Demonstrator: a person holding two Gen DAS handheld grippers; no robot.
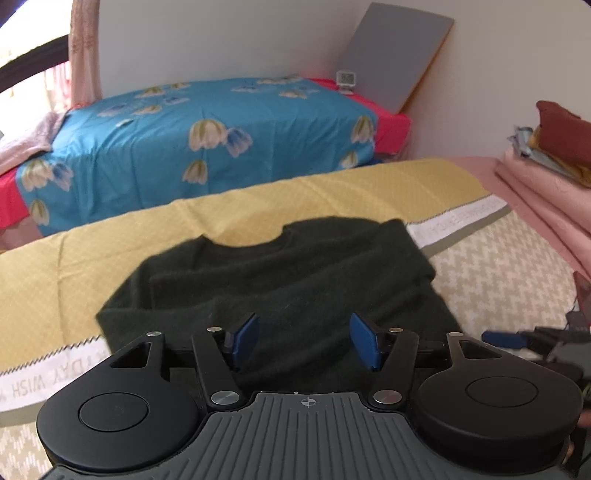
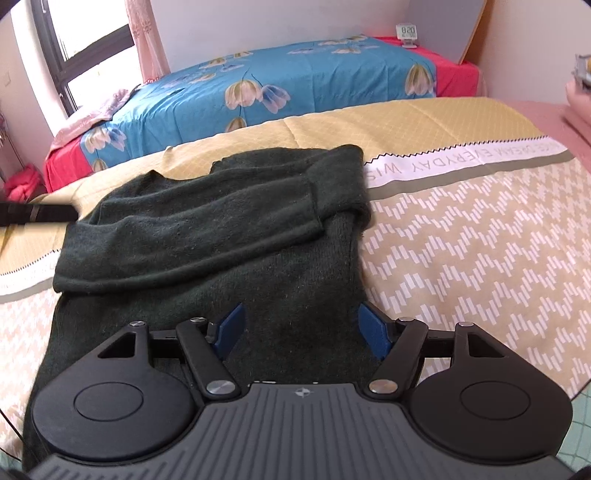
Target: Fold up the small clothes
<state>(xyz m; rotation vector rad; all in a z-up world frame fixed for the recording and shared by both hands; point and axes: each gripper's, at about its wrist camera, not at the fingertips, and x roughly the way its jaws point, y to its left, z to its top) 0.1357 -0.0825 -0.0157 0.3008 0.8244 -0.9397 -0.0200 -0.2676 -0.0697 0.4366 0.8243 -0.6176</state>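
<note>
The sweater [image 2: 207, 236] lies flat on the near bed [image 2: 480, 258], dark green, with its neck to the far side. Both sleeves are folded across the chest, and the upper one ends in a rolled edge on the left. The lower body of the sweater runs toward me, under my right gripper [image 2: 301, 332].

My right gripper hangs over the lower part of the sweater. Its blue pads [image 2: 375, 332] are spread apart, and I see only knit between them; they pinch nothing. I cannot tell if the tips touch the cloth.

My left gripper [image 1: 303, 341] is above the near left part of the sweater. Its pads [image 1: 245, 339] are spread very wide and hold nothing; the sweater shows in the gap between them. In the left view, the right gripper shows as a dark, blurred shape at the right edge.

The bed cover is yellow on the far side, then a white band [image 2: 461, 157] with letters, then a beige pattern. Behind stands a second bed with a blue flower sheet [image 2: 295, 81]. A small clock [image 2: 407, 33] sits at its far right end. Folded pink cloth [image 1: 535, 192] lies at the right.
</note>
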